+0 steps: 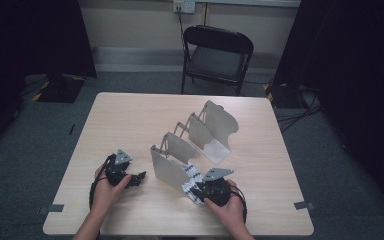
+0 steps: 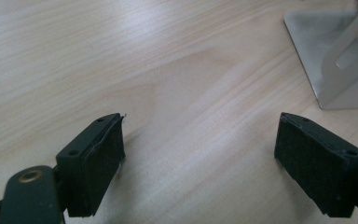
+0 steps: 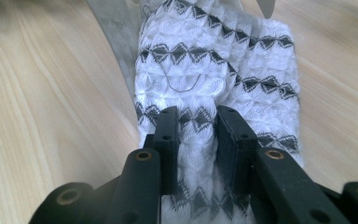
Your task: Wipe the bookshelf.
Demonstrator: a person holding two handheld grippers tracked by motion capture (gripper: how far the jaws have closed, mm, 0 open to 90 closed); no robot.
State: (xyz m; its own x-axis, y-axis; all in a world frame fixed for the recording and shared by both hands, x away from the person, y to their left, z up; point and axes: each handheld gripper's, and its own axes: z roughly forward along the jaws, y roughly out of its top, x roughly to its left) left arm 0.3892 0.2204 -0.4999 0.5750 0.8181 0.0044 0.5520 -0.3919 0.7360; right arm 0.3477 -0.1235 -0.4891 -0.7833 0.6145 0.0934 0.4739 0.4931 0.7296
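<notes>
Count: 2 grippers, 1 patterned cloth, 1 metal rack with 4 dividers, 1 folding chair. The right gripper (image 3: 196,122) is clamped on a fold of the white patterned cloth (image 3: 214,70), which extends toward 12 o'clock against the metal rack (image 1: 192,142). The left gripper (image 2: 200,140), at 9 o'clock, has jaws apart over the bare table (image 1: 130,115). The chair (image 1: 217,55) stands beyond.

Cloth (image 3: 216,70): white knit with rows of dark grey diamond and zigzag motifs running across it, one loose dark thread on its surface. Rack (image 1: 192,145): plain silver-grey metal dividers, no pattern; counter (image 1: 130,120): pale beige wood grain with fine lengthwise streaks. Left gripper (image 2: 200,154) and right gripper (image 3: 198,135): matte black jaws, brass-coloured screw heads on the black bodies, each topped by a grey plate; chair (image 1: 217,55) black, floor (image 1: 45,145) dark grey.
</notes>
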